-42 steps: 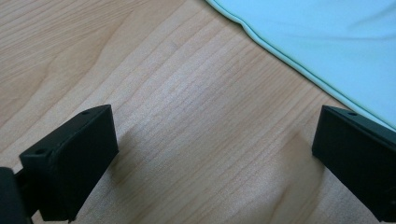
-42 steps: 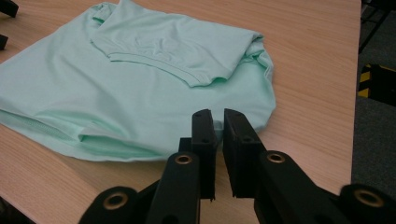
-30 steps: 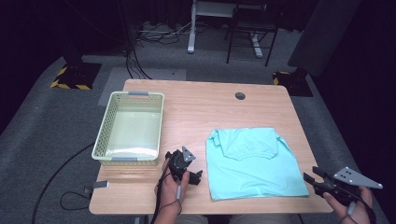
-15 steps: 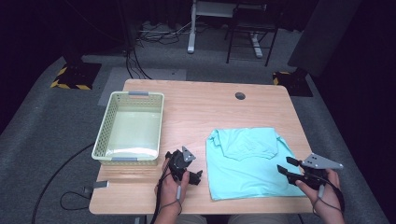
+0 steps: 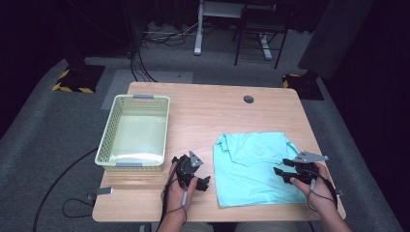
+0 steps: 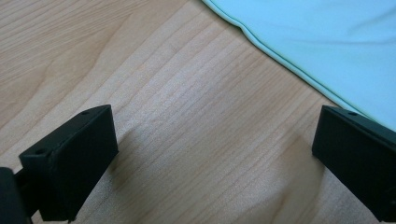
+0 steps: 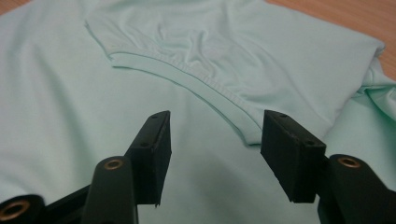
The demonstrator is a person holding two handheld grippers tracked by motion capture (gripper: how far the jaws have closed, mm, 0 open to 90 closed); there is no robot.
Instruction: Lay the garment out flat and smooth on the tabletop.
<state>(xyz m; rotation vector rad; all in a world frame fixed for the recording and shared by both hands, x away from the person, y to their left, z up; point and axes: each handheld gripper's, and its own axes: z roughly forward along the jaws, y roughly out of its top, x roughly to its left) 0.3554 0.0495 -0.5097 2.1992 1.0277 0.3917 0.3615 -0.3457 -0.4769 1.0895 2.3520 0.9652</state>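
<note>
A folded mint-green T-shirt [image 5: 251, 166] lies flat on the right half of the wooden table [image 5: 203, 116]. My right gripper [image 5: 282, 168] hovers over the shirt's right part and points left. In the right gripper view the jaws of the right gripper [image 7: 215, 149] stand apart just above the T-shirt [image 7: 210, 56], near a stitched hem. They have just been opening, and no cloth is pinched. My left gripper [image 5: 201, 180] rests on bare wood left of the shirt. In its own view the left gripper [image 6: 215, 154] is open wide, and the T-shirt's edge [image 6: 327, 42] runs across the upper right.
A pale green plastic basket [image 5: 109, 145] stands on the left of the table, with nothing visible inside. A round cable hole [image 5: 248, 99] sits near the far edge. A chair [image 5: 256, 29] and desk legs stand on the floor beyond. A cable [image 5: 58, 183] trails off at the left.
My right gripper has moved left from the table's right edge to above the shirt, and its jaws stand wider. The left gripper has stayed where it was.
</note>
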